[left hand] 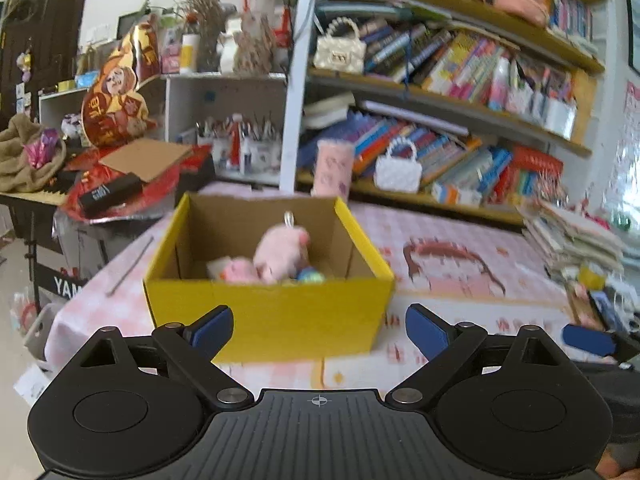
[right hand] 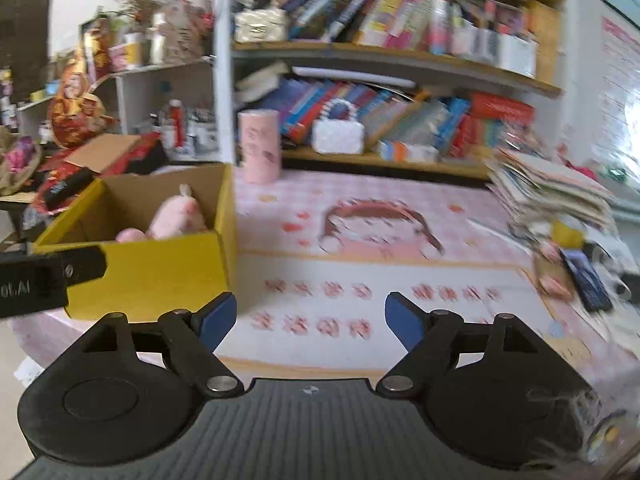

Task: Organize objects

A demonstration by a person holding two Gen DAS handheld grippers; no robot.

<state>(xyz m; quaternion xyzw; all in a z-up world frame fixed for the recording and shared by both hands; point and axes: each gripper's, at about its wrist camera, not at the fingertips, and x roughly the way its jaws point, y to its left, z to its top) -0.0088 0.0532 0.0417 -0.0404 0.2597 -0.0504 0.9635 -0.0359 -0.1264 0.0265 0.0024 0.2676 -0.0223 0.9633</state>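
Note:
A yellow cardboard box (left hand: 276,308) stands on the pink patterned tablecloth (left hand: 460,292). Inside it lie a pink plush toy (left hand: 282,254), a smaller pink toy (left hand: 236,270) and a blue-green ball (left hand: 310,276). My left gripper (left hand: 318,330) hovers in front of the box's near wall, open, nothing between its blue pads. My right gripper (right hand: 310,320) is open over the bare cloth to the right of the box (right hand: 160,268), also empty. The pink plush (right hand: 176,218) shows over the box's rim. The left gripper's body (right hand: 44,280) pokes in at the left edge.
A pink cylinder (left hand: 332,168) stands behind the box. Bookshelves (left hand: 460,100) with books and a white handbag (left hand: 398,170) line the back. A paper stack (right hand: 548,196) and small items (right hand: 576,272) sit at the right. A cluttered side table (left hand: 120,176) lies left.

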